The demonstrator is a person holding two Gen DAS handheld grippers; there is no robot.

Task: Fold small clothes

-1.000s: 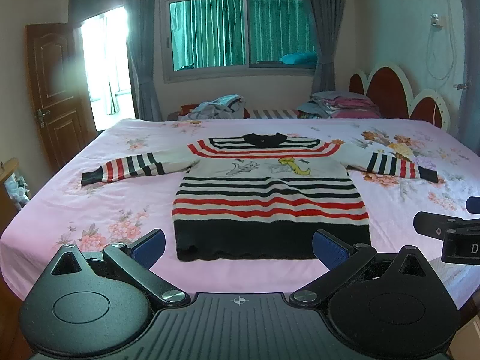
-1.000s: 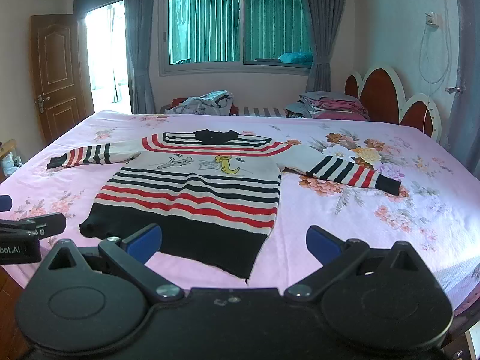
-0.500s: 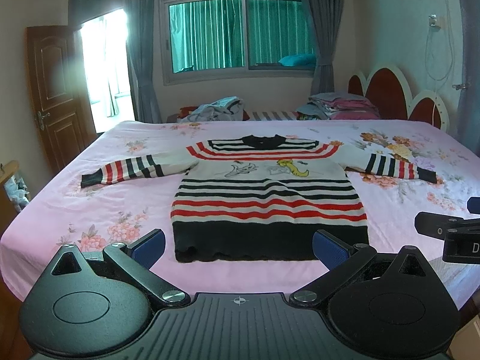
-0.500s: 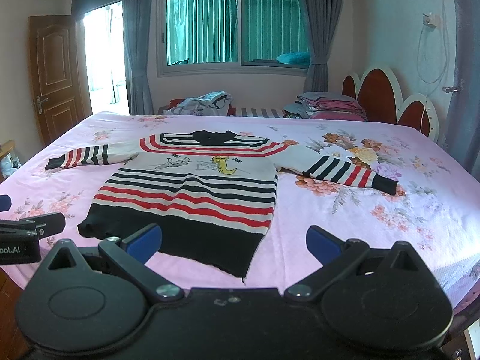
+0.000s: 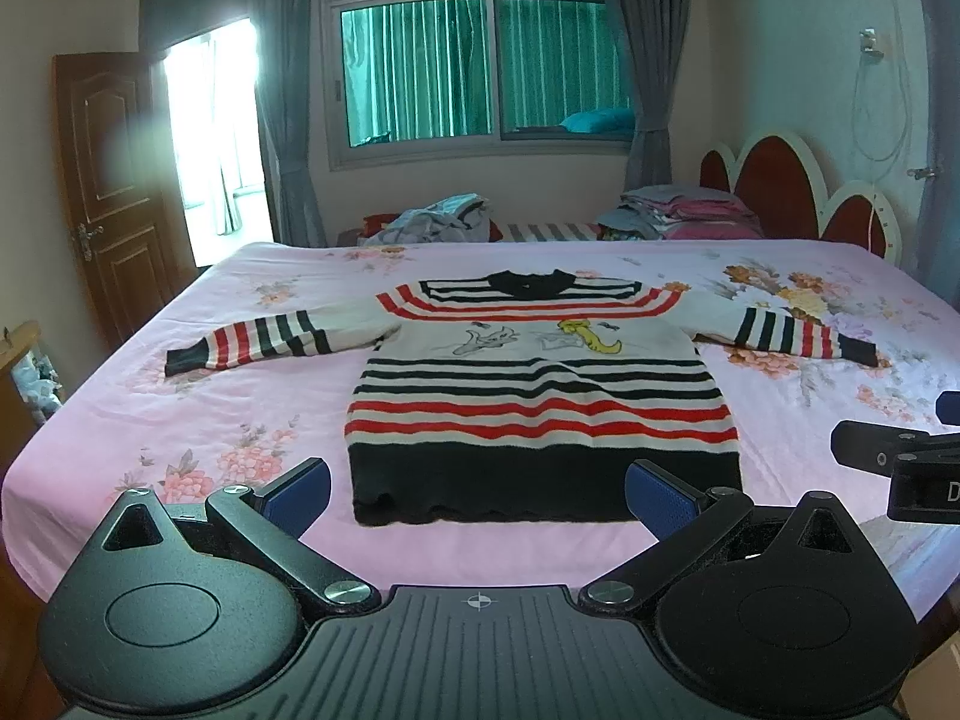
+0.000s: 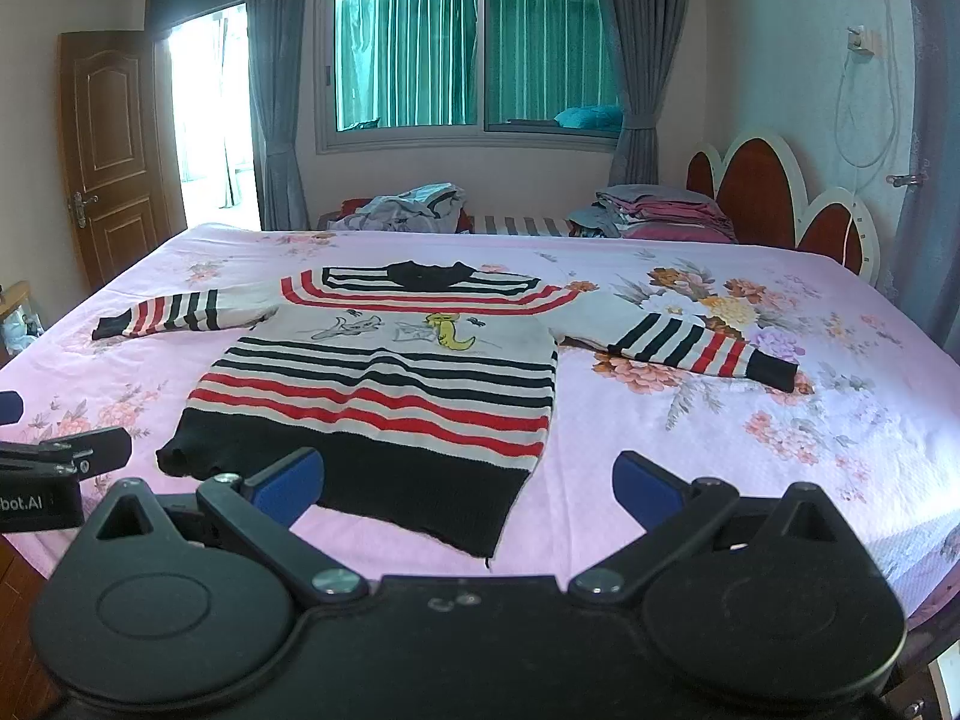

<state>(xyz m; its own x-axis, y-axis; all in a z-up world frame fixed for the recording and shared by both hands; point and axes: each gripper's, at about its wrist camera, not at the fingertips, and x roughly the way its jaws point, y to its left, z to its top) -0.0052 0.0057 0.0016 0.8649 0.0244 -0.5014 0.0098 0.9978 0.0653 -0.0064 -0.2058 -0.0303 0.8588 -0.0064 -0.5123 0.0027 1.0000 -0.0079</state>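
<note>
A small striped sweater (image 5: 540, 396) in red, black and cream lies flat, front up, on the pink floral bed (image 5: 252, 420), both sleeves spread out. Its black hem faces me. My left gripper (image 5: 477, 495) hovers open just short of the hem, nothing between its blue pads. In the right wrist view the sweater (image 6: 384, 384) sits left of centre, and my right gripper (image 6: 468, 483) is open above the hem's right corner. Each gripper shows at the edge of the other's view.
A heap of loose clothes (image 5: 438, 219) and a stack of folded clothes (image 5: 678, 210) lie behind the bed's far edge. A red and white headboard (image 5: 798, 186) stands at the right, a wooden door (image 5: 114, 180) at the left. Bare bedspread surrounds the sweater.
Both views have drifted very slightly; the sweater sits a touch lower and nearer in frame. The jaws stay at the same width.
</note>
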